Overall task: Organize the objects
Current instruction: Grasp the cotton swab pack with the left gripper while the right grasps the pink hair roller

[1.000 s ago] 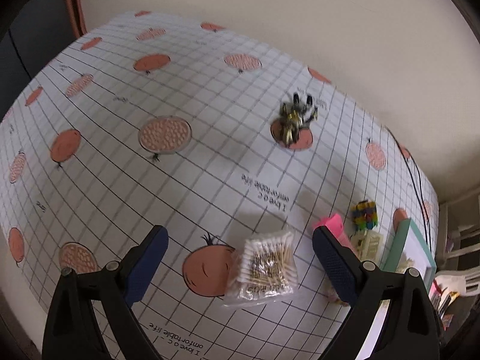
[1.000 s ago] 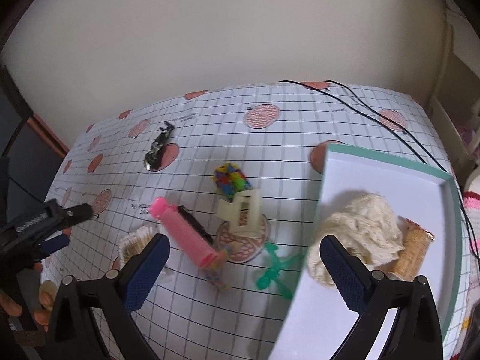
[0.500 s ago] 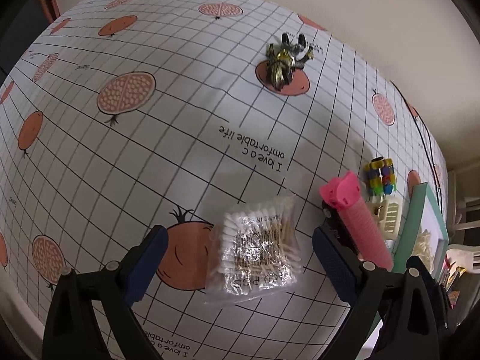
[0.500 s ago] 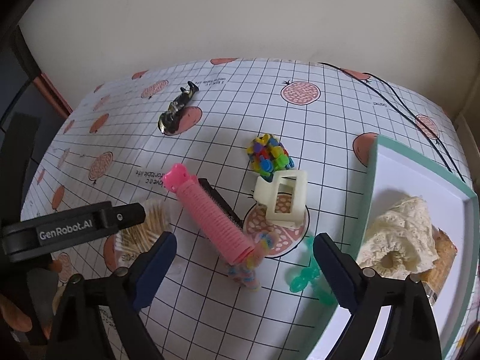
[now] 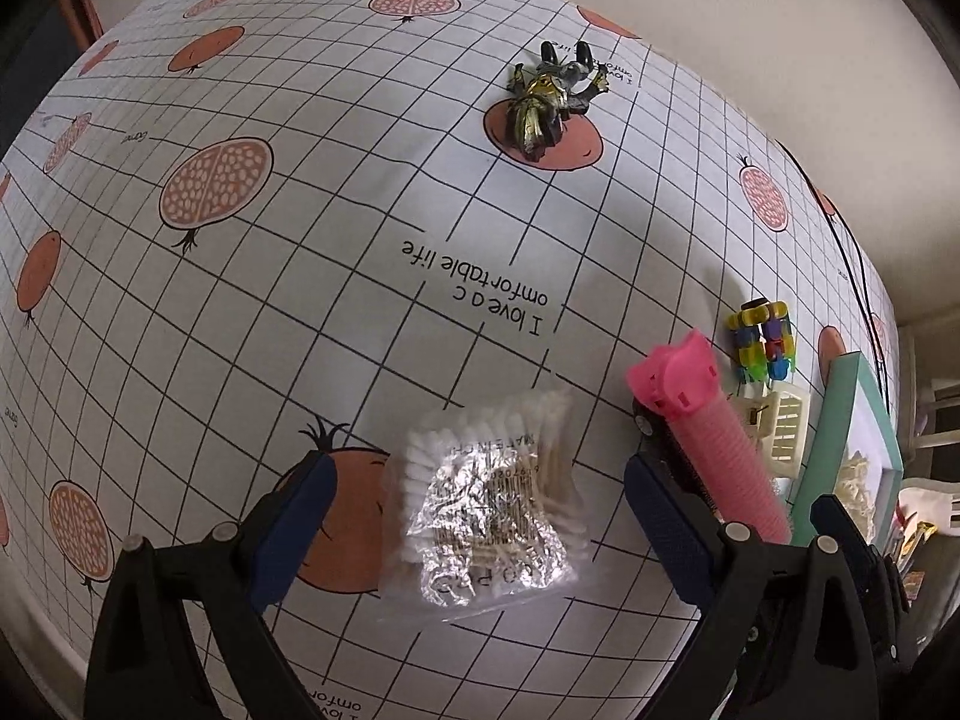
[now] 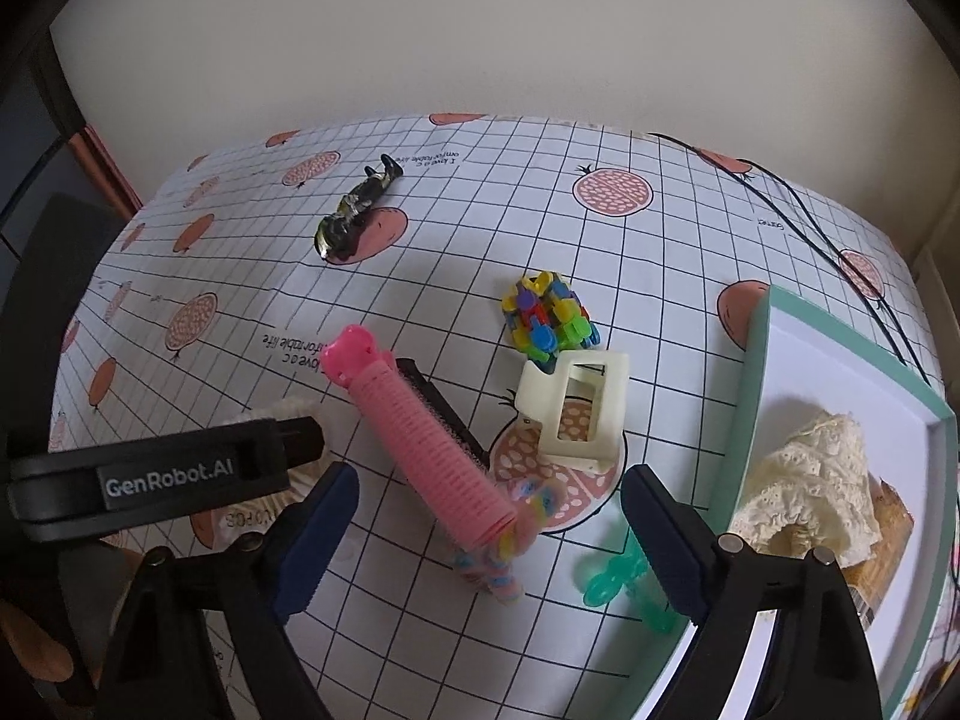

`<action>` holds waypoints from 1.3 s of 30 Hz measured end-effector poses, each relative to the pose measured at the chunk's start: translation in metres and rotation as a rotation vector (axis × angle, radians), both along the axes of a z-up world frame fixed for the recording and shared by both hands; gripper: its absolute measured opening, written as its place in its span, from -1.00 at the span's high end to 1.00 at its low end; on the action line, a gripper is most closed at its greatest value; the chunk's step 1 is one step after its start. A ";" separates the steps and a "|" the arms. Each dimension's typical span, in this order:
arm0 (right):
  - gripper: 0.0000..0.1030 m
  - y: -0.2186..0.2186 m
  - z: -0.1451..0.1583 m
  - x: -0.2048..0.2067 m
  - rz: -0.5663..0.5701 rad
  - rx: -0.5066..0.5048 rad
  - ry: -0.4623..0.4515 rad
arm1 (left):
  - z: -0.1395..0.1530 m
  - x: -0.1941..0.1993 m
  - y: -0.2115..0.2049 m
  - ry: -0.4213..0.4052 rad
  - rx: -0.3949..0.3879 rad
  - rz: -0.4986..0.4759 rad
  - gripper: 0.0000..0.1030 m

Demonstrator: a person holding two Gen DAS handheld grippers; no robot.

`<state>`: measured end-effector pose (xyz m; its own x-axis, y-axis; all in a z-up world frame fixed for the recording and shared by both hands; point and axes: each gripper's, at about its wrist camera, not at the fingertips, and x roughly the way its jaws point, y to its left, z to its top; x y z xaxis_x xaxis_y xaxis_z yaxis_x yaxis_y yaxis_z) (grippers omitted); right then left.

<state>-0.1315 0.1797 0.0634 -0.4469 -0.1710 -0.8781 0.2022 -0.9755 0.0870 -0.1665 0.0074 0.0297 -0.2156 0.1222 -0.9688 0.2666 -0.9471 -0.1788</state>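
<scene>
A clear bag of cotton swabs [image 5: 489, 498] lies on the tablecloth, and my left gripper [image 5: 480, 531] hangs open just above it, one finger on each side. In the right wrist view my right gripper [image 6: 489, 534] is open over the lower end of a pink hair roller [image 6: 420, 432] and a pastel scrunchie [image 6: 501, 552]. The left gripper's arm [image 6: 162, 477] crosses that view at the left and covers most of the swabs. A cream claw clip [image 6: 576, 411], a bundle of coloured mini clips [image 6: 549, 315] and a green clip [image 6: 624, 585] lie nearby.
A teal-rimmed white tray [image 6: 750, 396] at the right holds a cream lace scrunchie [image 6: 810, 480] and a woven item. A dark and gold hair clip [image 5: 543, 102] lies far back. A black cable [image 6: 798, 204] runs along the back right. The pink roller [image 5: 708, 426] lies close to my left gripper's right finger.
My left gripper has moved forward and down over the swab bag, which now sits between its fingers. The right gripper has come closer to the pink roller and the scrunchie.
</scene>
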 end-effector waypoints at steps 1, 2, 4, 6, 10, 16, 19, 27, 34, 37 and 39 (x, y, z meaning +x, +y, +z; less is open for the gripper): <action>-0.74 0.001 0.000 0.000 -0.003 -0.001 0.000 | 0.000 0.000 0.001 0.000 0.000 -0.002 -0.88; -0.73 0.001 -0.001 -0.001 -0.005 -0.005 -0.001 | 0.000 0.000 0.001 0.000 -0.001 -0.003 -0.88; -0.70 0.001 -0.002 -0.001 -0.005 -0.013 -0.002 | 0.000 0.000 0.002 -0.003 -0.004 -0.005 -0.86; -0.64 0.000 -0.003 -0.001 -0.001 -0.013 -0.001 | 0.000 0.001 0.002 -0.003 -0.006 -0.004 -0.85; -0.57 -0.003 -0.004 -0.001 0.008 -0.013 -0.005 | 0.000 0.001 0.004 -0.001 -0.003 -0.011 -0.76; -0.28 -0.005 -0.007 0.000 0.016 -0.014 -0.011 | -0.001 0.002 0.008 -0.010 0.005 -0.024 -0.58; -0.12 -0.005 -0.008 0.000 0.018 -0.017 -0.016 | -0.002 0.002 0.008 -0.014 0.005 -0.024 -0.58; 0.29 -0.006 -0.009 0.000 0.022 -0.058 -0.030 | -0.005 0.003 0.007 -0.026 0.034 -0.020 -0.24; 0.40 -0.006 -0.009 0.000 0.028 -0.081 -0.036 | -0.003 0.004 0.009 -0.014 0.037 -0.028 -0.05; 0.44 -0.007 -0.008 0.001 0.033 -0.091 -0.037 | -0.001 0.004 0.010 -0.005 0.048 -0.029 0.14; 0.46 -0.008 -0.008 0.001 0.039 -0.100 -0.042 | 0.000 0.004 0.009 0.005 0.053 -0.021 0.20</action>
